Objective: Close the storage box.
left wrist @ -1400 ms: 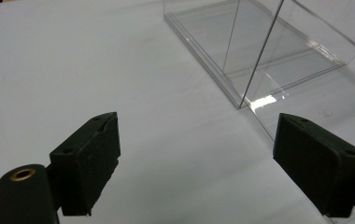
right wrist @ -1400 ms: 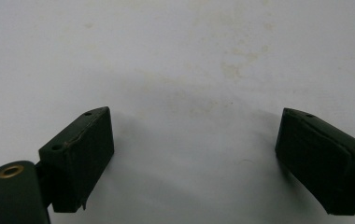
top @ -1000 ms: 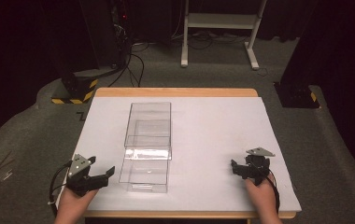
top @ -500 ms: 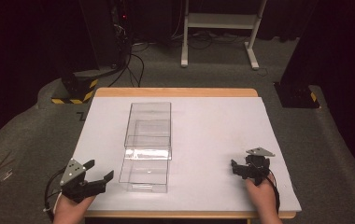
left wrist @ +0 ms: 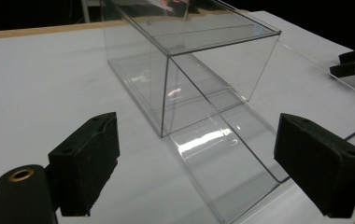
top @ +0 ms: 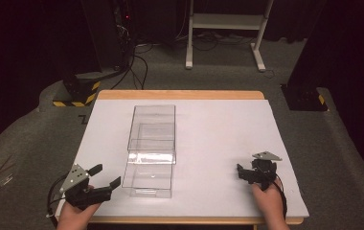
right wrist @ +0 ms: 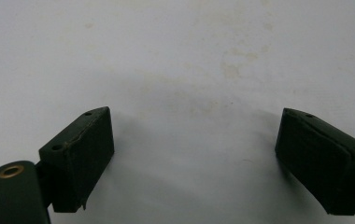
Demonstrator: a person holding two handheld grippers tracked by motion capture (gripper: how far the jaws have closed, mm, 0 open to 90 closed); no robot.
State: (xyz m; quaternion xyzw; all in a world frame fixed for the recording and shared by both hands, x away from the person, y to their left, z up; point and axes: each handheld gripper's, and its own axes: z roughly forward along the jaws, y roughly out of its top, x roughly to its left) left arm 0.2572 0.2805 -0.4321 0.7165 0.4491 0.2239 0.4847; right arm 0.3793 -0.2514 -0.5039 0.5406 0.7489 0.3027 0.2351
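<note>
A clear plastic box [top: 151, 146] lies lengthwise just left of the middle of the table [top: 228, 124], in two nested parts: a taller sleeve at the far end and a shallower tray drawn out of it toward the near edge.

The left gripper [top: 104, 178] sits at the near left corner, jaws wide apart, empty, aimed at the near end of the tray and just beside it. The right gripper [top: 242, 173] rests low over bare table at the near right, well apart from the box, jaws likewise spread and empty.

Risks, as I judge them:
- The box is light, smooth and loose on a slick sheet. A push from one jaw before the other meets the wall would likely skate it across the table rather than grip it.
- The walls look thin. A hard squeeze could bow or crack them.
- Tray and sleeve slide freely, so pulling one part may drag the other or separate them altogether.
- Clear edges are hard to read; a jaw could land inside the tray instead of astride its wall.

The surface is a white sheet over a wooden top, faintly stained under the right gripper. Around it: grey carpet, dark curtains, a white stand frame [top: 225, 28] at the far side, floor cables, and yellow-and-black striped bases [top: 77, 93].
</note>
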